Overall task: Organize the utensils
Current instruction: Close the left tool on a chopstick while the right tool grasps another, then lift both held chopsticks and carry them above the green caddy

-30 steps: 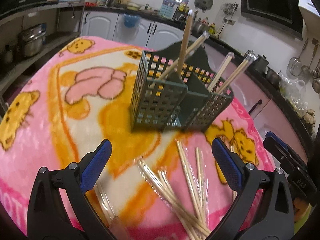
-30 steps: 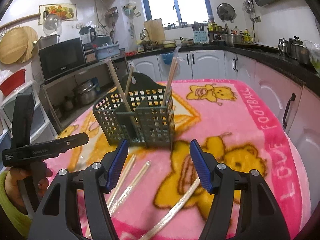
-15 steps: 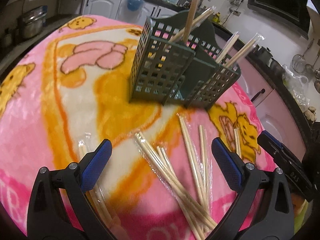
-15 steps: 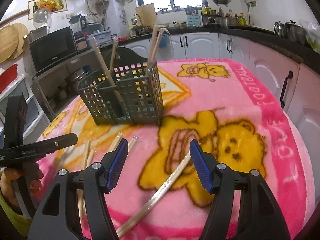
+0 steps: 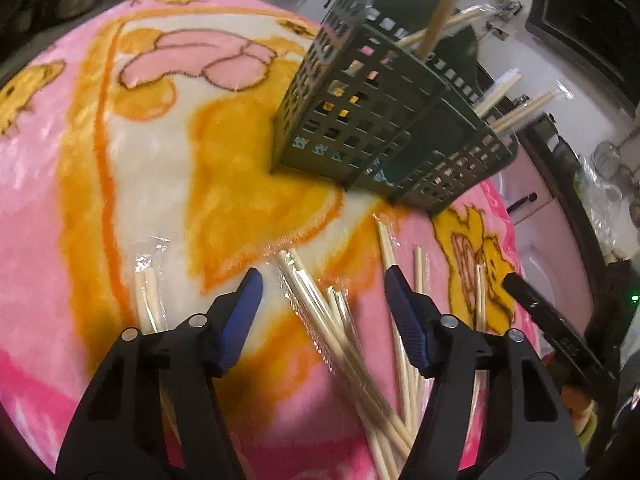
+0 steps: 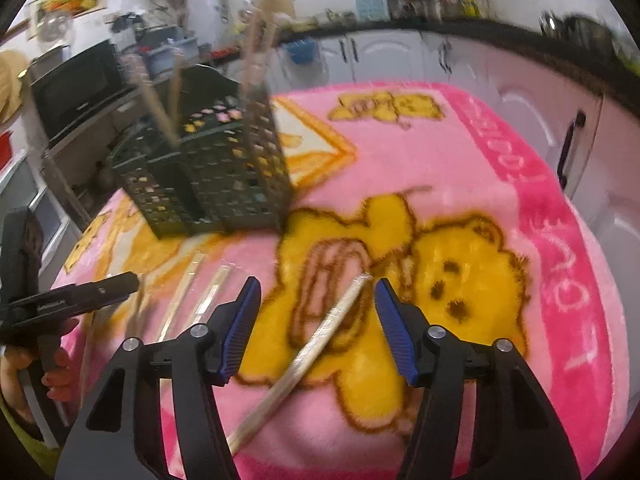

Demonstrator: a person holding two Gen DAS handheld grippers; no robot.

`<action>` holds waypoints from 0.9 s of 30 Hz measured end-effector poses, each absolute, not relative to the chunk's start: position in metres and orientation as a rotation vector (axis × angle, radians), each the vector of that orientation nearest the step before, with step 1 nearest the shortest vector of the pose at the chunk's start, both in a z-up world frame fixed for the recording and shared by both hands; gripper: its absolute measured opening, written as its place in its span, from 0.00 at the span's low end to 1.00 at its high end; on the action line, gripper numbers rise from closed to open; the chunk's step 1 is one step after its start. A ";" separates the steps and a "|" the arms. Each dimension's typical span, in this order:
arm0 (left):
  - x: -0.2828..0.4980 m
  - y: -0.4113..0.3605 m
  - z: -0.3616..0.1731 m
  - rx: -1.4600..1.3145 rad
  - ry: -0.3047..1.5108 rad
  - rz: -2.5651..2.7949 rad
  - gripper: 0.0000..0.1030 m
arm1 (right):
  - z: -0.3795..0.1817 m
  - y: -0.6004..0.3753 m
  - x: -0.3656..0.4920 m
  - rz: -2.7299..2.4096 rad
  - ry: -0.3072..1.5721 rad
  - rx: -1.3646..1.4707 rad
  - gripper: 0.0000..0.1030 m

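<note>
A few chopsticks (image 5: pixel 516 114) are already stood in the green basket (image 5: pixel 360 120), many wrapped pairs (image 5: pixel 320 312) left on the blanket (image 5: pixel 224 184); left tongs (image 5: pixel 320 294) and right tongs (image 6: pixel 314 300) closing, nothing gripped.

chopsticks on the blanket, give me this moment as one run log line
left gripper: closing, over loose chopsticks, none gripped | right gripper: closing, over wrapped pair, not gripped | caddy: upright, some chopsticks inside

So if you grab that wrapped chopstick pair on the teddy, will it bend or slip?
The pair looks thin and straight, so probably stiff. Its shiny wrapper may slide between pads. Lying flat on the fuzzy blanket, it probably won't roll.
</note>
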State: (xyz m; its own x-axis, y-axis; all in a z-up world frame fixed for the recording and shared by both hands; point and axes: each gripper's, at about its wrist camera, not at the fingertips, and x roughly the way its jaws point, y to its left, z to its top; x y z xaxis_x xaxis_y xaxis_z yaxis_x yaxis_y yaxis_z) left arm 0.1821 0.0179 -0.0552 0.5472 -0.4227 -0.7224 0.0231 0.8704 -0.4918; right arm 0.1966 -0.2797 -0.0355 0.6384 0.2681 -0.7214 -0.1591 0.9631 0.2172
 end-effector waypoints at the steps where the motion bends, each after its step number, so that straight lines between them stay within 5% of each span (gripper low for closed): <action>1: 0.185 0.019 -0.055 -0.470 0.963 -0.272 0.53 | -0.038 -0.282 0.201 0.243 0.862 0.151 0.53; 10: 0.203 0.029 -0.056 -0.497 0.974 -0.227 0.41 | -0.064 -0.279 0.230 0.262 0.976 0.178 0.47; 16: 0.211 0.035 -0.059 -0.486 0.968 -0.198 0.24 | -0.066 -0.288 0.230 0.198 0.941 0.213 0.14; 24: 0.212 0.045 -0.063 -0.489 0.969 -0.202 0.01 | -0.050 -0.289 0.215 0.246 0.834 0.247 0.09; 27: 0.209 0.045 -0.061 -0.491 0.956 -0.226 0.00 | -0.039 -0.286 0.206 0.264 0.790 0.245 0.09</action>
State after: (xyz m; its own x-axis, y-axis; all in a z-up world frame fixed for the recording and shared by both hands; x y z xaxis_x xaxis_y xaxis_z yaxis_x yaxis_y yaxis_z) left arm 0.2091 0.0450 -0.0611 0.5639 -0.3956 -0.7249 -0.0290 0.8678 -0.4961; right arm 0.2055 -0.2861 -0.0387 0.6744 0.3226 -0.6641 -0.1406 0.9391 0.3135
